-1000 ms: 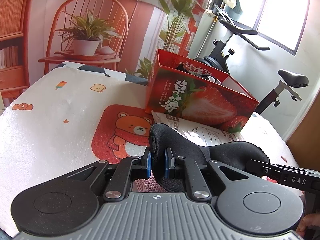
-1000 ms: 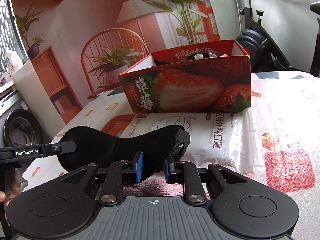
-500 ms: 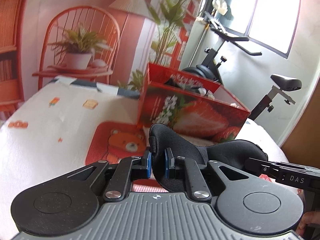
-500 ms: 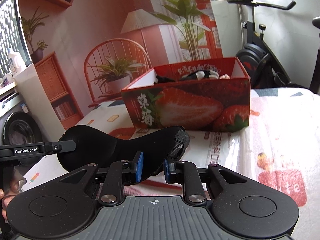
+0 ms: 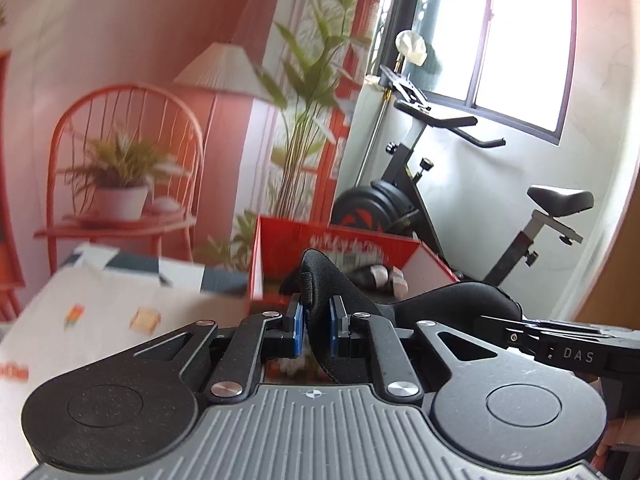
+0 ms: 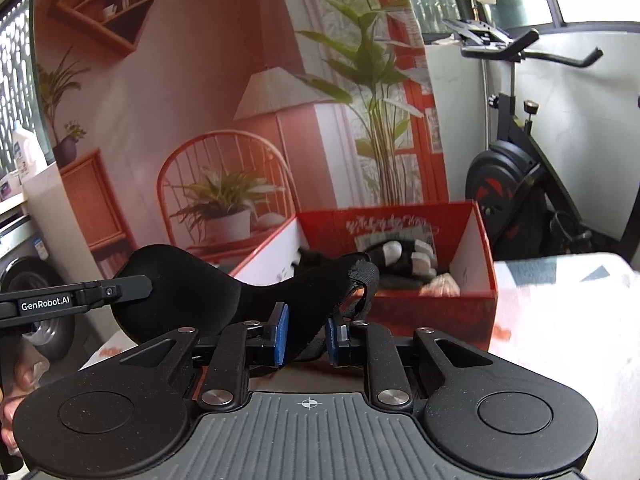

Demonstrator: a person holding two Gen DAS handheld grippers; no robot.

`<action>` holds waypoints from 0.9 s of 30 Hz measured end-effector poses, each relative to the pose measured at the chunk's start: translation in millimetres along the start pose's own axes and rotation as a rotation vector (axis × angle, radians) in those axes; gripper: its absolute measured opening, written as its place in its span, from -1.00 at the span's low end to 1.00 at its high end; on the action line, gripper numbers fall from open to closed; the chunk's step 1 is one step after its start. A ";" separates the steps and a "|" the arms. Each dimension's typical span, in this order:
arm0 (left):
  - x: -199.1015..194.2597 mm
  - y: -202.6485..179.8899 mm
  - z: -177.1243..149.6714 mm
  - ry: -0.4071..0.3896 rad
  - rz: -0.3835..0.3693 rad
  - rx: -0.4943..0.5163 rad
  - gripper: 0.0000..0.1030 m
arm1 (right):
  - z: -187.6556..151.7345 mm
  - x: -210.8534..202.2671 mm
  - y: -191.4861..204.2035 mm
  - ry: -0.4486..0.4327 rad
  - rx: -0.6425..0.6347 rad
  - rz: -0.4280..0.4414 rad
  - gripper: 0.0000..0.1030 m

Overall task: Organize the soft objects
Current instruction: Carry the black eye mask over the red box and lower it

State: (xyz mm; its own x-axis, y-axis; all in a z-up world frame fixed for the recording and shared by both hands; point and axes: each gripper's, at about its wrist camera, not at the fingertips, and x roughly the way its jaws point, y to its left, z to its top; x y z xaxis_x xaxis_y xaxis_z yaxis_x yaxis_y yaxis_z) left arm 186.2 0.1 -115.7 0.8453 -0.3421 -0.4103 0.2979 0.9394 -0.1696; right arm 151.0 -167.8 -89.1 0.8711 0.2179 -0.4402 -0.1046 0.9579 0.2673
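I hold a black padded eye mask (image 5: 452,304) between both grippers, stretched in the air. My left gripper (image 5: 316,330) is shut on one end of the eye mask. My right gripper (image 6: 302,334) is shut on the other end (image 6: 192,300), near its strap. The red strawberry box (image 6: 476,304) stands open just ahead and below; it also shows in the left wrist view (image 5: 264,276). Inside it lie black-and-grey gloves (image 6: 404,256) and other soft items.
The table has a white cartoon-print cloth (image 5: 100,320). An exercise bike (image 5: 440,184) stands behind the box on the right. A printed backdrop with chair, plant and lamp (image 6: 224,184) hangs behind the table. A washing machine (image 6: 24,280) is at far left.
Both grippers rose with the mask and moved toward the box. The box's open inside now shows; the white mask packet and bear mat dropped out of view.
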 end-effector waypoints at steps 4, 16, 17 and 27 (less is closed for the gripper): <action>26.9 -6.8 26.1 0.001 -0.001 0.013 -0.75 | 29.4 22.7 -8.3 -0.012 -0.038 -0.019 -0.67; 114.2 -22.5 63.4 0.151 -0.020 0.073 -0.75 | 65.3 99.5 -37.0 0.098 -0.073 -0.070 -0.69; 121.9 -22.9 61.8 0.171 -0.018 0.082 -0.75 | 65.0 106.3 -39.2 0.116 -0.076 -0.075 -0.69; 185.9 -13.9 40.4 0.302 0.026 0.155 -0.76 | 50.8 167.3 -68.4 0.241 -0.067 -0.133 -0.70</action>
State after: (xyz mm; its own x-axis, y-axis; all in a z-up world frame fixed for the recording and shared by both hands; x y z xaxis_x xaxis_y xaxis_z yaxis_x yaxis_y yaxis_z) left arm 357.1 -75.8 -153.4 0.6909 -0.2871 -0.6635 0.3613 0.9321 -0.0271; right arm 328.3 -206.3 -137.5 0.7409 0.1196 -0.6609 -0.0351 0.9896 0.1398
